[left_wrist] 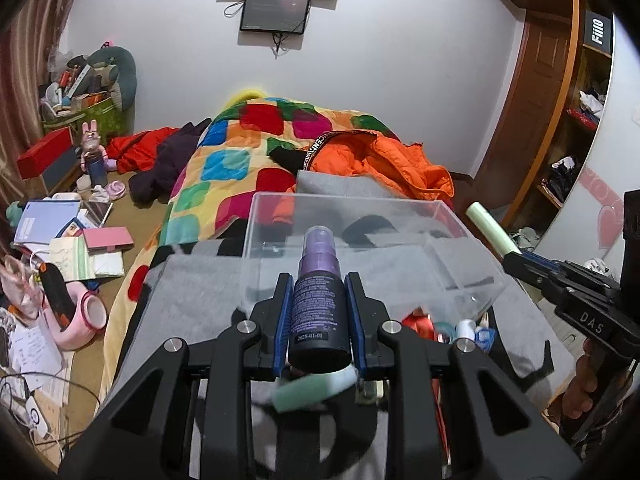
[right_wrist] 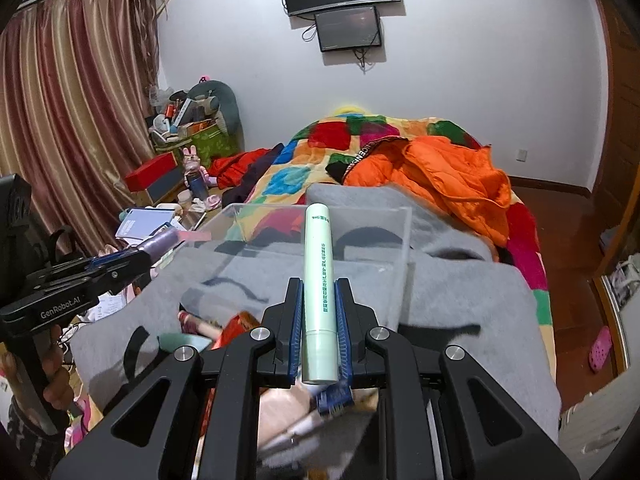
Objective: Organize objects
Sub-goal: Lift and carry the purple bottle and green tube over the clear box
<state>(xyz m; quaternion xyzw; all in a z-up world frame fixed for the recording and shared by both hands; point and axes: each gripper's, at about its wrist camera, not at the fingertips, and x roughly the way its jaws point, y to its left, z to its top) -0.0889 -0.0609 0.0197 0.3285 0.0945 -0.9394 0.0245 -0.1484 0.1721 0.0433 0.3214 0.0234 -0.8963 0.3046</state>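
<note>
In the left wrist view my left gripper (left_wrist: 319, 286) is shut on a dark purple spray bottle (left_wrist: 319, 304), cap pointing forward, raised just short of a clear plastic box (left_wrist: 448, 216) on the grey blanket (left_wrist: 200, 300). My right gripper (right_wrist: 319, 292) is shut on a long pale green tube (right_wrist: 318, 280), also raised before the same clear box (right_wrist: 404, 232). Each view catches the other gripper from the side: the right gripper (left_wrist: 508, 254) with the green tube (left_wrist: 490, 226), the left gripper (right_wrist: 146, 256) with the purple bottle (right_wrist: 160, 245). Small items (left_wrist: 452, 328) lie blurred below the grippers.
A patchwork quilt (right_wrist: 288, 176) and orange jacket (right_wrist: 448, 180) cover the bed beyond the box. Books, boxes and toys (left_wrist: 72, 232) litter the floor at left. A wooden wardrobe (left_wrist: 560, 120) stands at right. Screens (right_wrist: 344, 8) hang on the far wall.
</note>
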